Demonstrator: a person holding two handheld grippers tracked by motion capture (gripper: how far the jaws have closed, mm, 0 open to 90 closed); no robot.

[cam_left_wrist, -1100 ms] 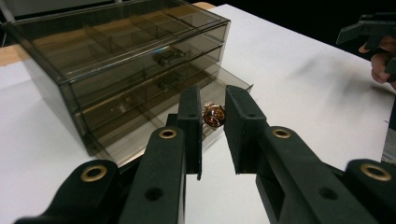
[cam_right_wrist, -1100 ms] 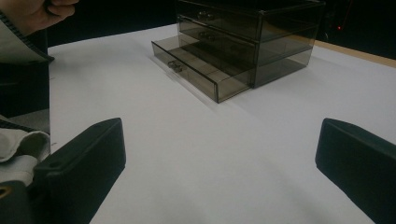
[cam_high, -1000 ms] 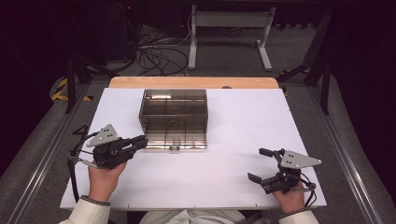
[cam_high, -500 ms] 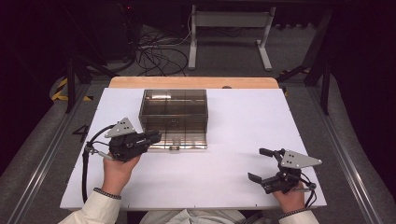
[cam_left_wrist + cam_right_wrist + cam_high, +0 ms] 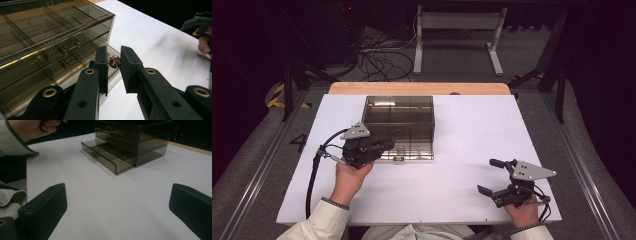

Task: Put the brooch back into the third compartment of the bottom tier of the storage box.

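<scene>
A smoky see-through drawer box (image 5: 398, 112) stands at the middle back of the white table (image 5: 462, 130). Its bottom drawer (image 5: 414, 151) is pulled out toward me. My left gripper (image 5: 388, 145) hovers over the left part of that open drawer. In the left gripper view its jaws stand close together (image 5: 114, 58) with a small copper-coloured thing (image 5: 114, 61) pinched between the tips, just above the drawer (image 5: 82, 65). My right gripper (image 5: 488, 176) rests at the front right, wide open (image 5: 117, 205) and holding nothing, facing the box (image 5: 135, 137) and its drawer (image 5: 105, 157).
The table's wooden back edge (image 5: 419, 88) lies behind the box. A metal frame (image 5: 457, 30) and cables (image 5: 377, 55) sit on the floor beyond. White table surface stretches between the box and the right gripper. A sleeve and hand (image 5: 27, 130) hold the left gripper.
My left gripper has travelled from the table's left side rightward to the open drawer's front. The right gripper has stayed put.
</scene>
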